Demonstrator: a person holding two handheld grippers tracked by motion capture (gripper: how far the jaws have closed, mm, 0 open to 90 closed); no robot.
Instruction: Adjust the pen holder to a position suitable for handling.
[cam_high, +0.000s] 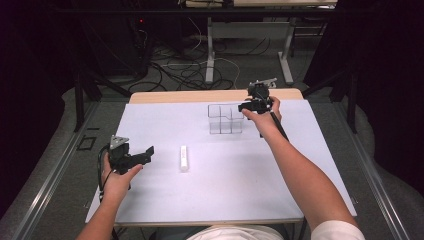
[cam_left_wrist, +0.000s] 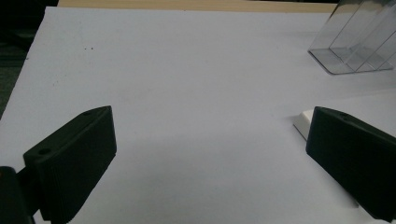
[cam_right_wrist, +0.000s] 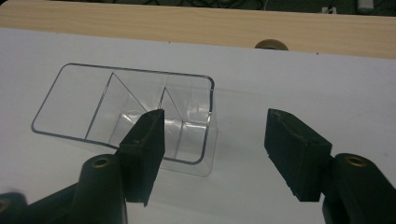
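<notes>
1. You are bringing your right gripper (cam_high: 246, 107) up to the near right corner of the clear divided box (cam_high: 225, 119) at the far side of the white mat (cam_high: 150, 200); its jaws are standing apart with nothing between them, one over the box's end wall
2. Your left gripper (cam_high: 149, 150) is resting released, near the white block (cam_high: 184, 158) at mid-mat
3. Next, I judge, you are needing to straddle the box wall squarely before squeezing
4. The clear walls are proving hard to trace, and a jaw is covering most of the block in the left gripper view
</notes>
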